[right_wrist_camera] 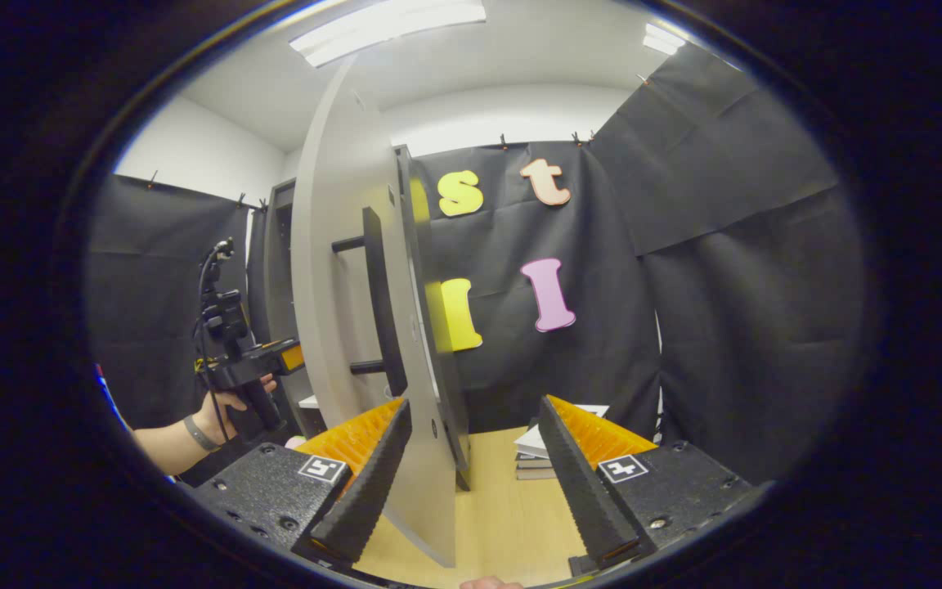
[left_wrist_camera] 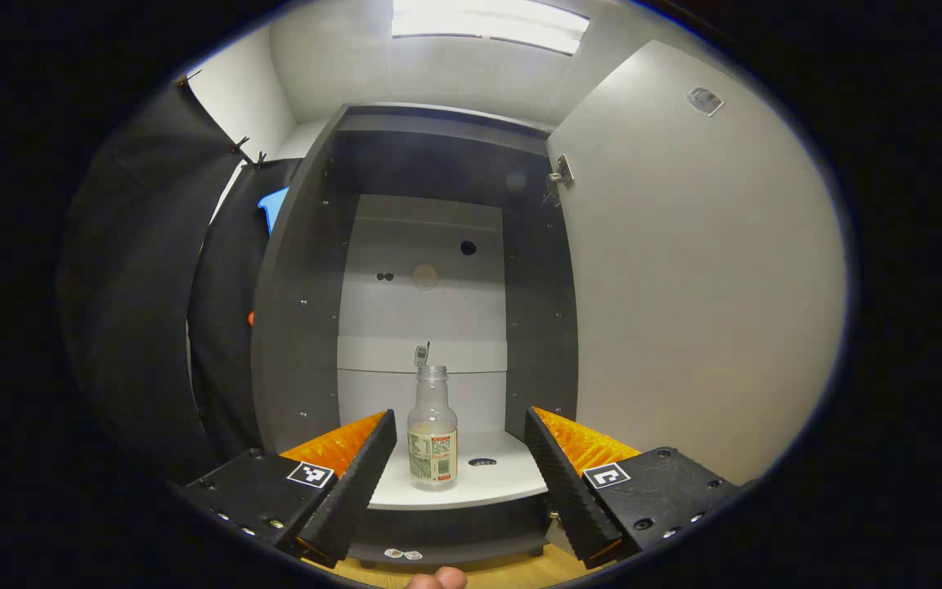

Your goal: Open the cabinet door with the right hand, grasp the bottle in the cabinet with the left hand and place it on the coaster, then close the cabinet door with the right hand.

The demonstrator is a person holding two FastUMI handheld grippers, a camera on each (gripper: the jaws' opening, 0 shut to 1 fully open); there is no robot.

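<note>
Clear bottle point(left_wrist_camera: 432, 429) stands untouched between wide-spread left fingers point(left_wrist_camera: 356, 478); right fingers point(right_wrist_camera: 373, 483) also spread.

Cabinet door point(left_wrist_camera: 700, 270) stands swung wide open at right; clear, capless bottle point(left_wrist_camera: 432, 429) sits upright on the cabinet point(left_wrist_camera: 295, 327) shelf, labelled low.

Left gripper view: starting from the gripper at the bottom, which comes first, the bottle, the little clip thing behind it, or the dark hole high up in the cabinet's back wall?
From the left gripper, open:
1. Bottle, upright on the shelf, just ahead between the fingers.
2. Small clip, behind the bottle.
3. Dark hole, high on the back panel, farthest.
</note>
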